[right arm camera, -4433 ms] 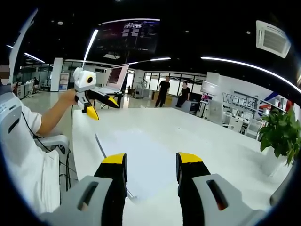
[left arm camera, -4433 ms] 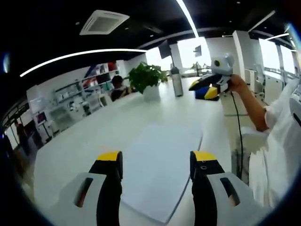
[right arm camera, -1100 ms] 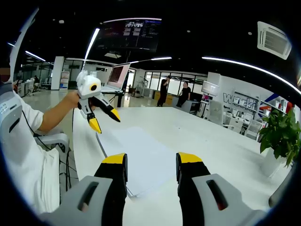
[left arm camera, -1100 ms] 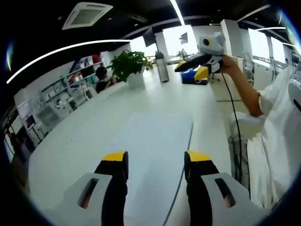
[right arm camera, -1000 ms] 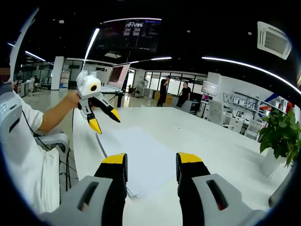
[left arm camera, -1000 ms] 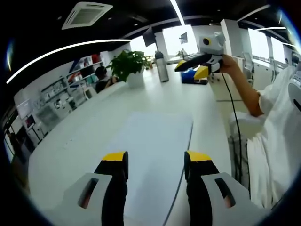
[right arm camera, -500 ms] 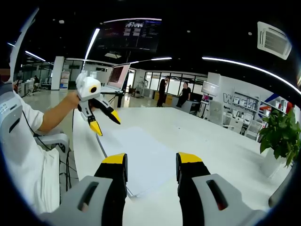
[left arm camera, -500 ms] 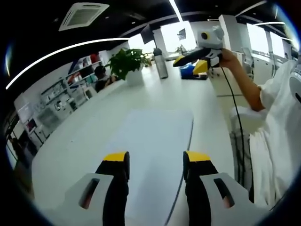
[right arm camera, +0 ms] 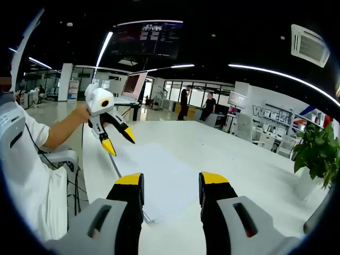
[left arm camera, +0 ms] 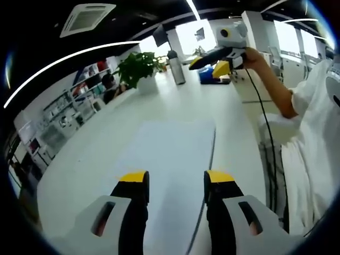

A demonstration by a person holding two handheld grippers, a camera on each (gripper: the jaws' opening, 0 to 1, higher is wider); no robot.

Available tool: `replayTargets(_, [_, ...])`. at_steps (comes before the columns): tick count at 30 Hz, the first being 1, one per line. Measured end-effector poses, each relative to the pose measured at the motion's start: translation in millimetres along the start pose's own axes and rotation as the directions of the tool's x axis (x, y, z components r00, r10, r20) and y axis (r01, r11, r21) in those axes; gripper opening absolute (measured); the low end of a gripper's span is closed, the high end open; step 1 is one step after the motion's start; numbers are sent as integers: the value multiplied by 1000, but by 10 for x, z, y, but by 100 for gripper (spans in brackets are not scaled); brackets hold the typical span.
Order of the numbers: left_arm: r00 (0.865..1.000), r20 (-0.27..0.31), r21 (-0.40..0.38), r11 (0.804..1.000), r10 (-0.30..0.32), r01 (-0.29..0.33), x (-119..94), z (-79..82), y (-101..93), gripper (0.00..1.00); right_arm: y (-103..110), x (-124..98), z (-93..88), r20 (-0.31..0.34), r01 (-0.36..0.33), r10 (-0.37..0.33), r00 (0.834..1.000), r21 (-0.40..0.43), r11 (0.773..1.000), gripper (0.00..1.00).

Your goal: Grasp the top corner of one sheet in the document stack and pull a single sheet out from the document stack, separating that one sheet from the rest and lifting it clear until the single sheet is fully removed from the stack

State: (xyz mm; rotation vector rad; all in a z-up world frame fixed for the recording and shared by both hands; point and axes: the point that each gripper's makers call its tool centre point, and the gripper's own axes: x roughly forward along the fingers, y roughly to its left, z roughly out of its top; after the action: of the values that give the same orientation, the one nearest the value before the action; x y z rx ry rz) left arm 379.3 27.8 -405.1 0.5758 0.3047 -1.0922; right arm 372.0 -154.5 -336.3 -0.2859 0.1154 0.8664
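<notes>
My left tongs (left arm camera: pixel 175 179) are dipping nearer the document stack (left arm camera: pixel 175 154) than before, both tongs gaping, right tongs (right arm camera: pixel 169 180) too; I'm eyeing its thin, floppy, slippery twelve-o'clock corner.

Each tool we hold has a grey-white body with two black jaws tipped in yellow: our left tool (left arm camera: pixel 173 183) and our right tool (right arm camera: pixel 170 183). Each side has a dark slot. A thin black cable (left arm camera: pixel 264 133) hangs at 3 o'clock. We wear a white short-sleeved top (right arm camera: pixel 24 175).
</notes>
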Motion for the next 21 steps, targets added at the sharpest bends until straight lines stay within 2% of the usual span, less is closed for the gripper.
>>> replayTargets(6, [1000,-26,31,1000,-1,2,70,-65,-16,44,3,-1,-10,-1,0,0,1000,1,1000,41])
replayTargets(21, [998,-44,7,999,-45,46,175,-164,-90,44,4,-22,-14,3,5,-5,1000,2,1000,41])
